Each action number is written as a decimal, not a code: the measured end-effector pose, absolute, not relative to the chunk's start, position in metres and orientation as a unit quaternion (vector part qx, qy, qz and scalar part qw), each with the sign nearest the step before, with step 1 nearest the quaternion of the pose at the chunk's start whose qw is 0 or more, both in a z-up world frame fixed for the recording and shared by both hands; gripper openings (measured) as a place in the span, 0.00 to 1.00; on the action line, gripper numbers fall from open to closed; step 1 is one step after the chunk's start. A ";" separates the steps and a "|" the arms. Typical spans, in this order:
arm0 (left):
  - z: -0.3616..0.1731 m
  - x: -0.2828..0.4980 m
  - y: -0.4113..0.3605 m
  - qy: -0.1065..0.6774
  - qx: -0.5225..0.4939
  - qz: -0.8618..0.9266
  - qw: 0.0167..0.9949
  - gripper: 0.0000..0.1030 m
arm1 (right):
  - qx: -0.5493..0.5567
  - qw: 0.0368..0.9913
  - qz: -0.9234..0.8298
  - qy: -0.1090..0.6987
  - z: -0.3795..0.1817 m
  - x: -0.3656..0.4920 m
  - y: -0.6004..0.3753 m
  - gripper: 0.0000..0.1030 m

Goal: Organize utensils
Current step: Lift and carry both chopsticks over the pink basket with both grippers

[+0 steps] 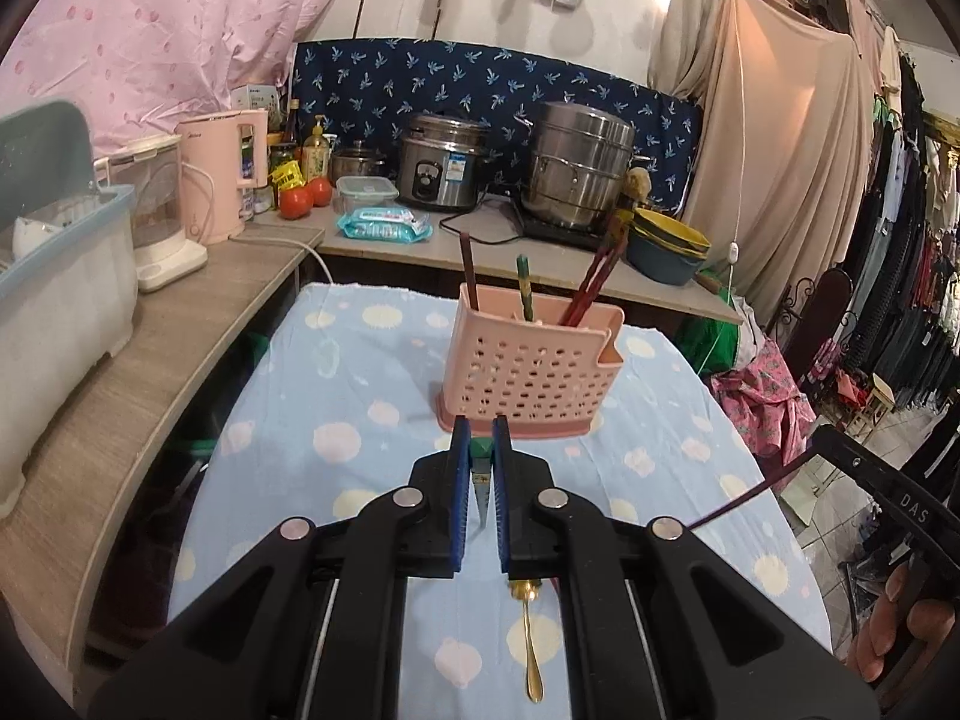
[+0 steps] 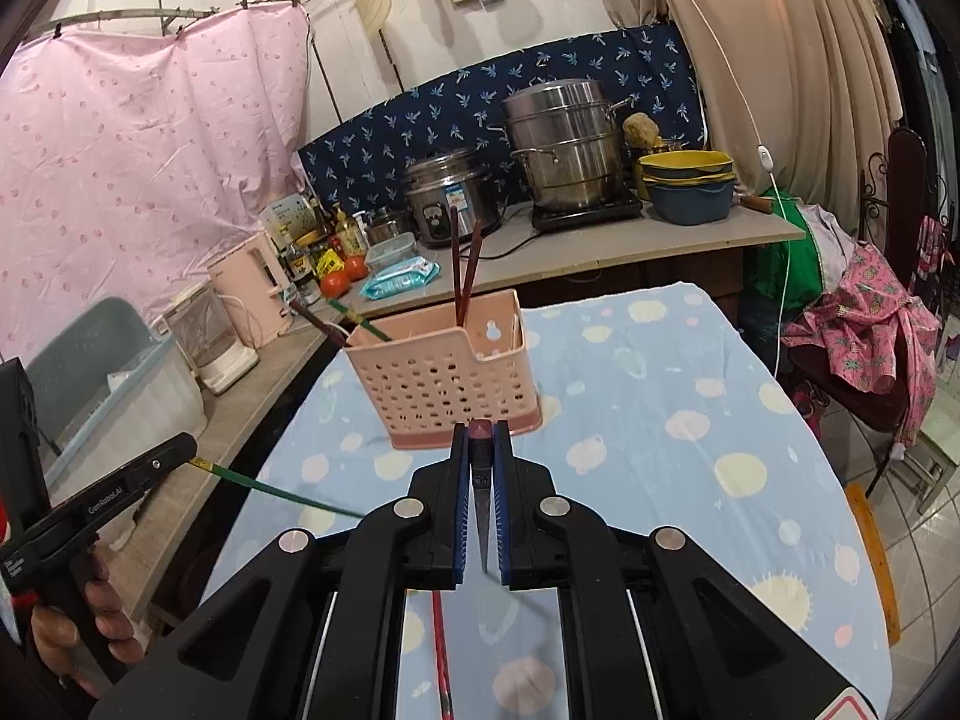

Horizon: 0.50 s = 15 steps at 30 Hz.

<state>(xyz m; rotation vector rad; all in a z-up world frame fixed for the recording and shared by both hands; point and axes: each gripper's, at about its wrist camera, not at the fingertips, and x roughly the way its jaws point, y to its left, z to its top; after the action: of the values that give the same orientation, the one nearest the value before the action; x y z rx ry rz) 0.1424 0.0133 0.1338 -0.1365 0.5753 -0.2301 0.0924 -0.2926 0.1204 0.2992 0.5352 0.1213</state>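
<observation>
A pink perforated utensil holder point(image 1: 528, 369) stands on the blue dotted tablecloth; it also shows in the right wrist view point(image 2: 444, 381). It holds several chopsticks, dark red and green. My left gripper point(image 1: 481, 438) is shut on a green chopstick point(image 1: 480, 450), held end-on just in front of the holder. My right gripper point(image 2: 481, 438) is shut on a dark red chopstick point(image 2: 480, 435), also end-on before the holder. A gold spoon point(image 1: 531, 654) lies on the cloth under the left gripper. A red chopstick point(image 2: 443, 660) lies under the right gripper.
A counter behind holds a rice cooker point(image 1: 444, 165), a steel steamer pot point(image 1: 579, 165), stacked bowls point(image 1: 666, 243), tomatoes, bottles and a wipes pack point(image 1: 384, 225). A pink kettle point(image 1: 225, 177) and a dish box point(image 1: 60, 282) stand on the left shelf. Clothes hang at right.
</observation>
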 end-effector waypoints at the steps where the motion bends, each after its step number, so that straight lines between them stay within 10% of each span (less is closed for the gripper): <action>1: 0.137 0.147 0.013 0.280 -0.067 -0.113 0.951 0.07 | 0.154 0.951 0.063 0.261 0.123 0.096 -0.294 0.07; 15: 0.208 0.188 -0.007 0.218 -0.073 -0.150 0.962 0.07 | 0.174 0.961 0.083 0.196 0.185 0.143 -0.307 0.07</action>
<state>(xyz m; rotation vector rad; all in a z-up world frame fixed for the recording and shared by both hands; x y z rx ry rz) 0.1879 -0.0074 0.2076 -0.1472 0.4425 -0.3041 0.1426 -0.3072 0.1853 0.3532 0.3969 0.1682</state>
